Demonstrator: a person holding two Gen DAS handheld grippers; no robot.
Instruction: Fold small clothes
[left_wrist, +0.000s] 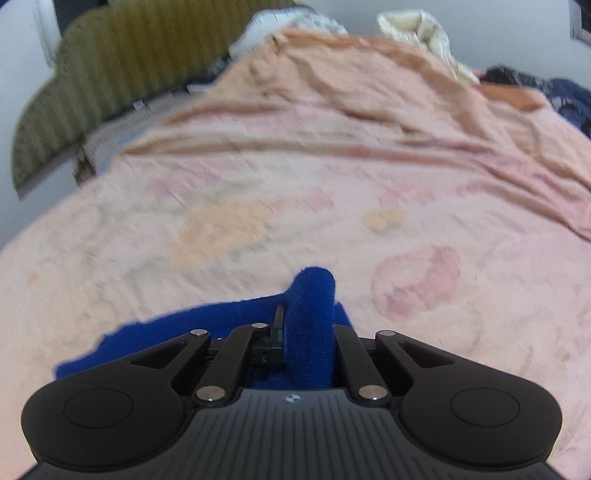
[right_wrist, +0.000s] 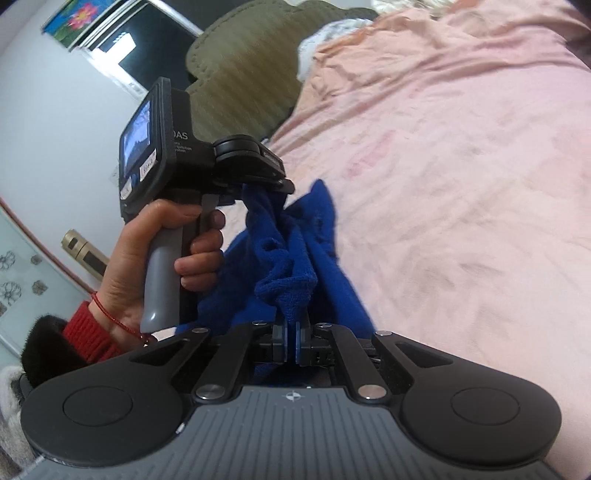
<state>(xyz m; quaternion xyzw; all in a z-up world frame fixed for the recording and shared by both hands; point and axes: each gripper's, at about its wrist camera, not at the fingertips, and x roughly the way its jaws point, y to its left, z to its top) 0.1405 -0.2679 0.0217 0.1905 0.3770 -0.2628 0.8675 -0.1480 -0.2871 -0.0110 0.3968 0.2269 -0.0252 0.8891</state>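
A small blue fleece garment (right_wrist: 295, 258) hangs bunched between both grippers above a bed with a pink sheet (right_wrist: 461, 166). My right gripper (right_wrist: 291, 338) is shut on the garment's lower edge, with blue fabric pinched between the pads. In the right wrist view, the left gripper (right_wrist: 271, 186) is held by a hand (right_wrist: 162, 251) and is shut on the garment's upper edge. In the left wrist view, the blue garment (left_wrist: 312, 314) wraps over the fingers of the left gripper (left_wrist: 295, 332), hides the right one, and trails off to the lower left.
The pink sheet (left_wrist: 295, 184) is wrinkled toward the far side. An olive ribbed cushion (left_wrist: 103, 74) lies at the back left. At the back are a cream cloth (left_wrist: 417, 26) and dark clothes (left_wrist: 554, 96). A red sleeve (right_wrist: 86, 332) is at the left edge.
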